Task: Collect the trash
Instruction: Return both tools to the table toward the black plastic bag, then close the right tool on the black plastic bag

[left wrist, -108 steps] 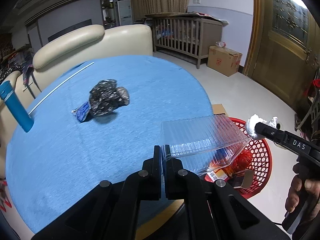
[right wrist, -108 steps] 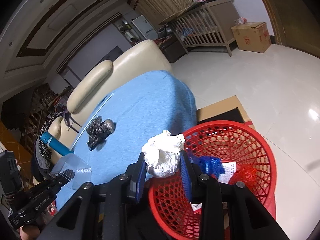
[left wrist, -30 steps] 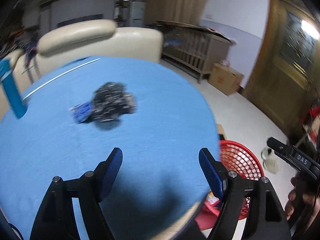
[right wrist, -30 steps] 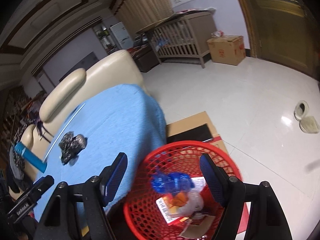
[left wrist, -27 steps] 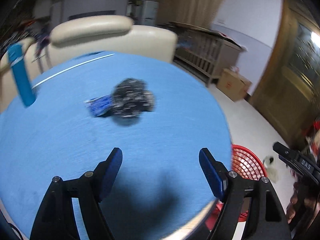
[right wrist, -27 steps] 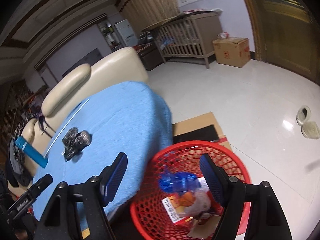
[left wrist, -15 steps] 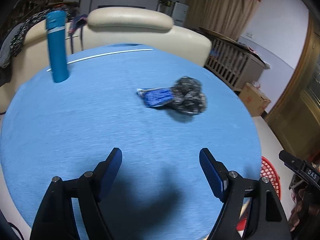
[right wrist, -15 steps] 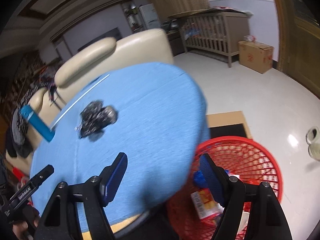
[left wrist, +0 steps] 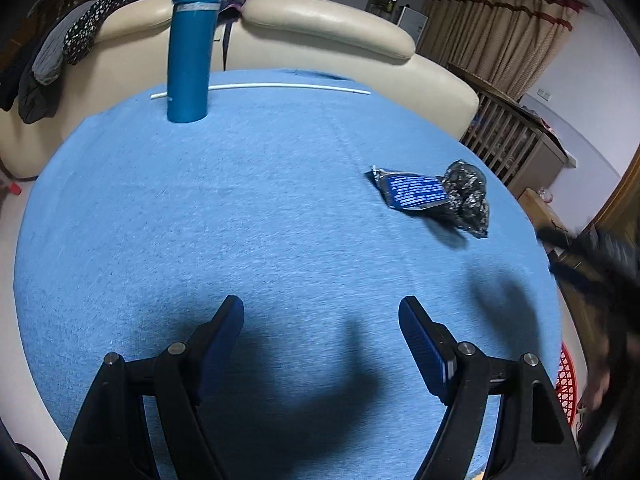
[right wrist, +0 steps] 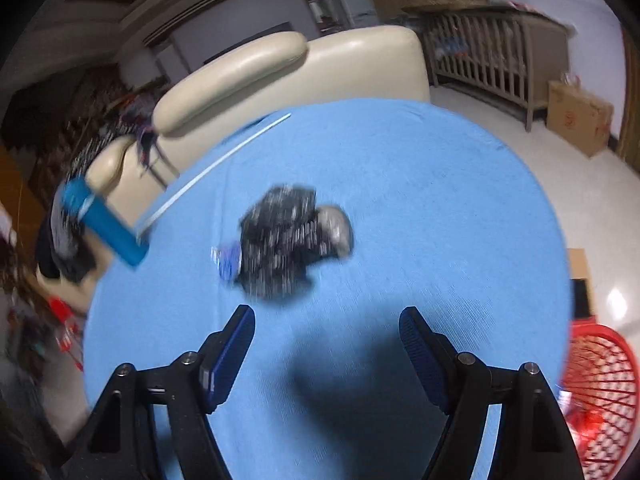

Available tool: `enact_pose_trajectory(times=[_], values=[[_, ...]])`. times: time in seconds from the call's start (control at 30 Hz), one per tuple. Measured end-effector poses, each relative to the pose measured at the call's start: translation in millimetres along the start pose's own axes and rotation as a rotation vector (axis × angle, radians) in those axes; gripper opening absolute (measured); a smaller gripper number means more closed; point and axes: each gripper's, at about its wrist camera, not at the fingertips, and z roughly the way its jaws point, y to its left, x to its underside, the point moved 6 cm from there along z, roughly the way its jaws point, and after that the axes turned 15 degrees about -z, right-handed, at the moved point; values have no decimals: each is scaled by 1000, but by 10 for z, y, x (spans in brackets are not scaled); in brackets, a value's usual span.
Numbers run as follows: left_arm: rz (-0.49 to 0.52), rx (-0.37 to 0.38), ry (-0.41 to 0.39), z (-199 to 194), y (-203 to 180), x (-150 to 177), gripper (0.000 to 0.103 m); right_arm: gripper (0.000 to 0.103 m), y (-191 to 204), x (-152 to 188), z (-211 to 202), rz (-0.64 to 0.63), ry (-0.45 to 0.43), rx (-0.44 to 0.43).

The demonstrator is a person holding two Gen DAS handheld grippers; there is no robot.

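Your left gripper (left wrist: 321,330) and right gripper (right wrist: 326,340) both hang spread and empty over the blue tablecloth (left wrist: 240,216). Crumpled black wrapper (right wrist: 294,248) lies mid-cloth, well apart from the teal flask (left wrist: 191,44); red basket (right wrist: 596,400) sits beyond the cloth's edge.

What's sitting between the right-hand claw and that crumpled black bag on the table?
Nothing: the right wrist view shows only bare blue tablecloth between the open right gripper and the crumpled black bag.

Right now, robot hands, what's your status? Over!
Left gripper open, empty. Right gripper open, empty, facing crumpled black wrapper on blue tablecloth. Red basket at table edge. Nothing between the right gripper and the wrapper.
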Motion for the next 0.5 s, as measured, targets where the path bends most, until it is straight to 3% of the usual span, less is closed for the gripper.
enact_pose_trajectory(times=[0.07, 0.2, 0.4, 0.47, 0.5], values=[[2, -10, 2, 14, 26, 1, 80, 78, -89, -183, 171, 65, -4, -3], [3, -27, 2, 29, 78, -16, 80, 78, -109, -454, 520, 63, 12, 2], [5, -55, 15, 113, 106, -83, 80, 78, -111, -530, 1057, 54, 82, 3], [14, -60, 18, 145, 77, -98, 80, 73, -57, -455, 1197, 16, 107, -10], [22, -63, 19, 165, 52, -110, 80, 61, -52, -448, 1194, 8, 96, -18]])
